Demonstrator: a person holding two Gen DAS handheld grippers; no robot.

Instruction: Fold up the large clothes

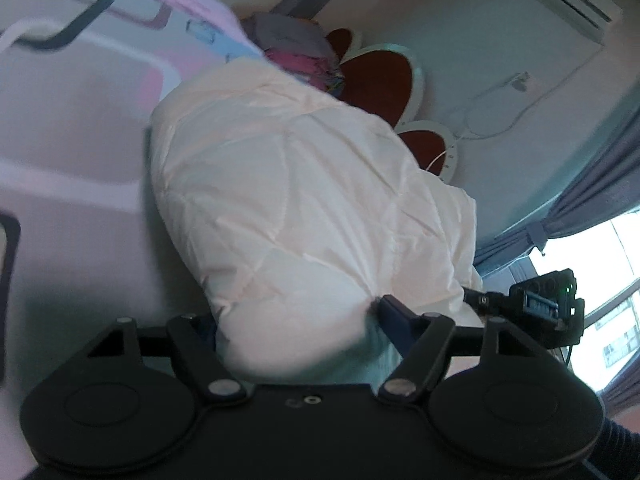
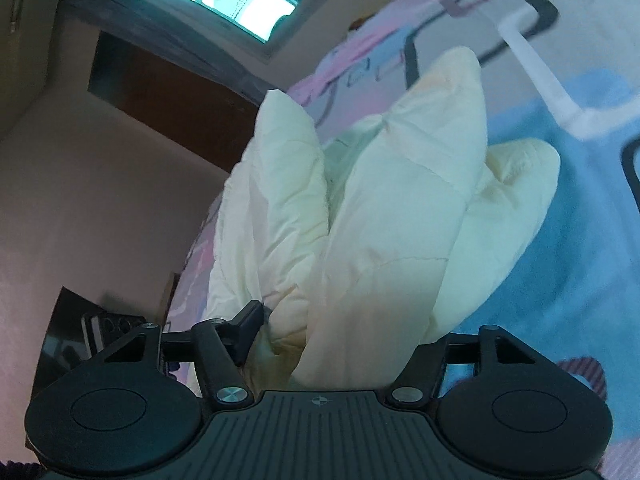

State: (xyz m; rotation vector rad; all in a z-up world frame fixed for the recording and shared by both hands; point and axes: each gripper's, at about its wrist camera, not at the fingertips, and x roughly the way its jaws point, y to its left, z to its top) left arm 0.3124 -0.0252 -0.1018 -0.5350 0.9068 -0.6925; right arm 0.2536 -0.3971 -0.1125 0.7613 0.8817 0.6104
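A puffy white quilted garment lies in a long bundle on the patterned bed sheet. My left gripper is shut on the bundle's near end, and the padding bulges between its two fingers. In the right wrist view the same white garment rises in several thick folds. My right gripper is shut on the gathered cloth; its left finger presses into the fabric and its right finger is hidden behind a fold. The right gripper's body shows at the bundle's right edge in the left wrist view.
A headboard with red-brown petal panels stands behind the bundle, with a heap of grey and pink clothes beside it. A grey curtain and bright window are at right. A brown door faces the bed's far side.
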